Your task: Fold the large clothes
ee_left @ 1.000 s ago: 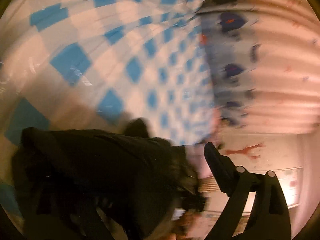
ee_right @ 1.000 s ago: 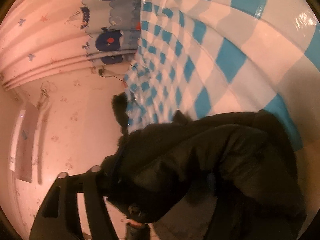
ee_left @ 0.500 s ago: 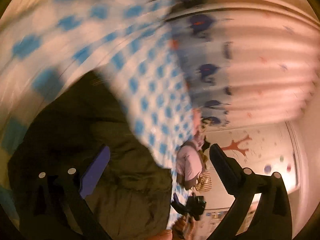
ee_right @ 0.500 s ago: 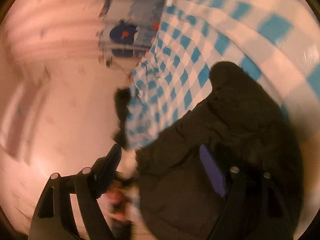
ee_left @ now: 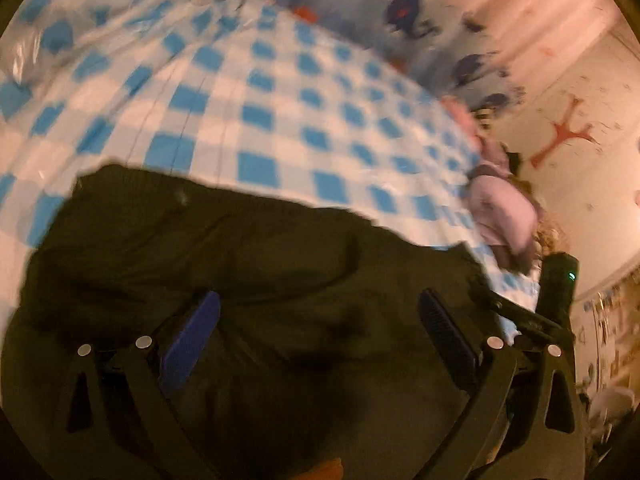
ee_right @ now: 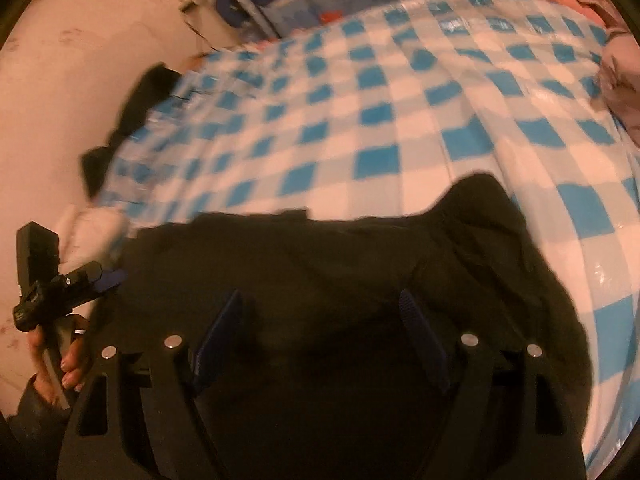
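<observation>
A large dark garment (ee_left: 248, 264) lies bunched on a bed covered in a blue and white checked sheet (ee_left: 256, 92). My left gripper (ee_left: 320, 312) is open, hovering just above the garment and holding nothing. The garment (ee_right: 340, 272) also fills the lower part of the right wrist view on the checked sheet (ee_right: 380, 112). My right gripper (ee_right: 324, 312) is open above it, empty. The left gripper's body shows at the left edge of the right wrist view (ee_right: 52, 292), held in a hand.
A lilac garment (ee_left: 504, 208) lies at the bed's right edge, also seen at the right of the right wrist view (ee_right: 624, 76). A blue patterned curtain (ee_left: 400, 12) hangs behind the bed. A dark item (ee_right: 140, 100) sits at the bed's far left edge.
Both grippers let go of the dark garment and now stand open. The garment dropped flat onto the bed. Both cameras swung level over it.
</observation>
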`<state>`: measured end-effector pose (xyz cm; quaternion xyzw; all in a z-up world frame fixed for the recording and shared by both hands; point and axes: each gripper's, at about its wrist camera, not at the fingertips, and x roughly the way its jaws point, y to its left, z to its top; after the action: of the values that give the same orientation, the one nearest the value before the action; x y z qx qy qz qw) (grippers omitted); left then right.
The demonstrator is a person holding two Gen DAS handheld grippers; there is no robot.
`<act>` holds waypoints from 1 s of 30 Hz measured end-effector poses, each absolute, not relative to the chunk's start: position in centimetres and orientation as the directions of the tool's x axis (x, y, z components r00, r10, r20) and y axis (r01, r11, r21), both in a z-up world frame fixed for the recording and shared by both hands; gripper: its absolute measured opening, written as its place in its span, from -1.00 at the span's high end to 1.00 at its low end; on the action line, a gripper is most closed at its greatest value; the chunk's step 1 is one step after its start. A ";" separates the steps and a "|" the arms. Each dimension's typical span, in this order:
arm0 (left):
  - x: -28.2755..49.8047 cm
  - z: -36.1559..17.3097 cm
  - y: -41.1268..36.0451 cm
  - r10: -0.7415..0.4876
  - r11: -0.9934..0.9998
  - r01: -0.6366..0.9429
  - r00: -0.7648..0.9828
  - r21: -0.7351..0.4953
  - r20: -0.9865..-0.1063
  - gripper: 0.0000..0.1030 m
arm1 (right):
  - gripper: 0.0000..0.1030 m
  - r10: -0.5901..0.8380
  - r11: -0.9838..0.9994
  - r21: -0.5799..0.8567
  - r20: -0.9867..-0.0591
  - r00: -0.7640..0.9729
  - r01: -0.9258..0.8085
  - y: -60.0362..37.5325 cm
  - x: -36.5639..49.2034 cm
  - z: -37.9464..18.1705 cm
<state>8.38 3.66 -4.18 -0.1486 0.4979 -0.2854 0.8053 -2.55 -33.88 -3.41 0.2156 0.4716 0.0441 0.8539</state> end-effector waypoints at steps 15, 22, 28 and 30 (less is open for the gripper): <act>9.7 -6.3 4.4 -0.592 0.804 0.218 0.370 -0.553 -0.716 -0.84 | -0.51 0.265 0.890 0.420 -0.793 0.549 0.177 -36.0 -0.7 -5.1; 7.5 -5.9 6.8 -0.497 0.866 0.229 0.484 -0.444 -0.720 -0.84 | -0.69 0.218 0.936 0.330 -0.820 0.529 0.125 -33.8 -2.1 -6.4; 8.0 -9.5 7.2 -0.522 0.849 0.217 0.485 -0.482 -0.702 -0.84 | -0.71 0.214 0.928 0.345 -0.802 0.558 0.140 -34.0 -1.8 -8.2; 8.3 -9.6 6.9 -0.514 0.855 0.212 0.469 -0.474 -0.718 -0.84 | -0.71 0.214 0.930 0.339 -0.815 0.539 0.143 -34.1 -1.6 -8.4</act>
<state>8.30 6.89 -9.64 -0.1617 0.4681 -0.2156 0.8416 -1.59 -34.12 -8.39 0.1859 0.4797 0.0207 0.8573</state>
